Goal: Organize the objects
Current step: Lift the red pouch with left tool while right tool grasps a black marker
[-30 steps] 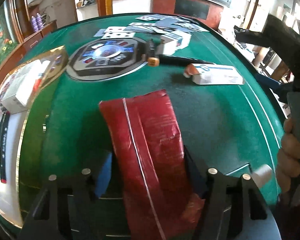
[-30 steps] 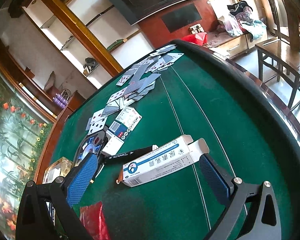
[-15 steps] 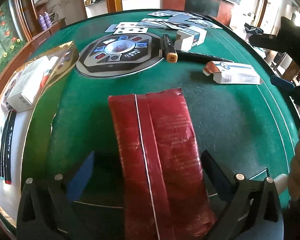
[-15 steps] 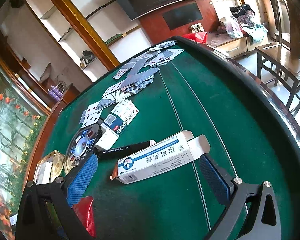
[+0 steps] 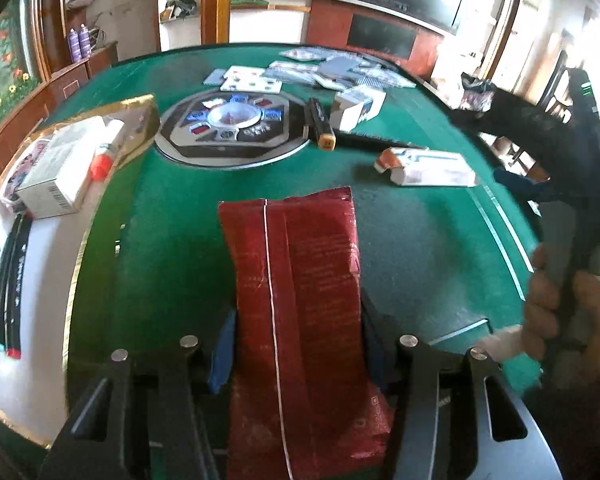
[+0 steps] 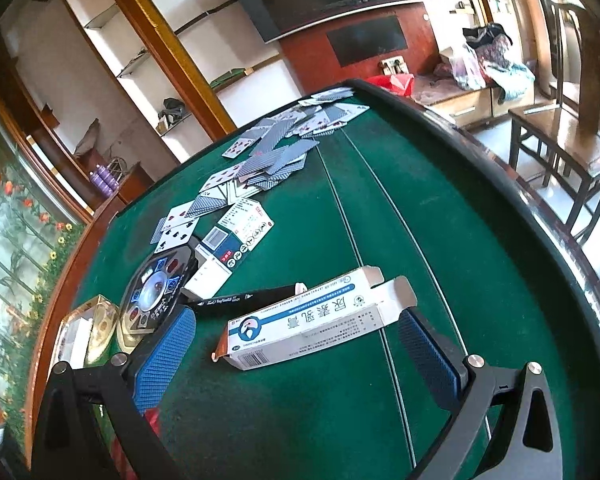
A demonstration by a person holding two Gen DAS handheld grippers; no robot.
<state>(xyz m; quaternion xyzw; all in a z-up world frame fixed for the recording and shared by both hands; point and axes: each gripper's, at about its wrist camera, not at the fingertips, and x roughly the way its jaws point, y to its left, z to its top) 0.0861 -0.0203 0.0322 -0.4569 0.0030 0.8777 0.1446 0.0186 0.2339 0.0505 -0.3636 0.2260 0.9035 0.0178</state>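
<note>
Left hand-held gripper [image 5: 296, 344]: jaws partly open, have just been closing, w/ the red foil packet [image 5: 300, 280] between them. Blue pads sit tight against both long edges of the packet, so it looks gripped. Packet runs lengthwise from the jaws toward 12 o'clock, far end over the green table [image 5: 420, 240].

Right hand-held gripper [image 6: 296, 344]: jaws wide open, holding nothing. The white-and-blue carton [image 6: 316, 320] lies on the felt just ahead, roughly between the 2 fingertips but apart from both pads; its flap end is open, pointing to 2 o'clock. In the left wrist view the same carton sits at 1 o'clock from the packet, and a hand [image 5: 568, 312] grips the right tool's handle at 3 o'clock.

Further out, right wrist view: black marker [image 6: 244, 300] just behind the carton at 11 o'clock, close along its far edge. Card box [image 6: 232, 248] beyond the marker, beside the round black disc [image 6: 156, 292] at 10 o'clock. Playing cards [image 6: 276, 152] scattered toward 12 o'clock, near the table's far edge.

Left wrist view, 10 o'clock: gold-rimmed tray [image 5: 140, 120] w/ a white box [image 5: 60, 172] and a small tube [image 5: 108, 148] on it. Pens [image 5: 8, 288] lie at 9 o'clock; can't tell exactly how many.
</note>
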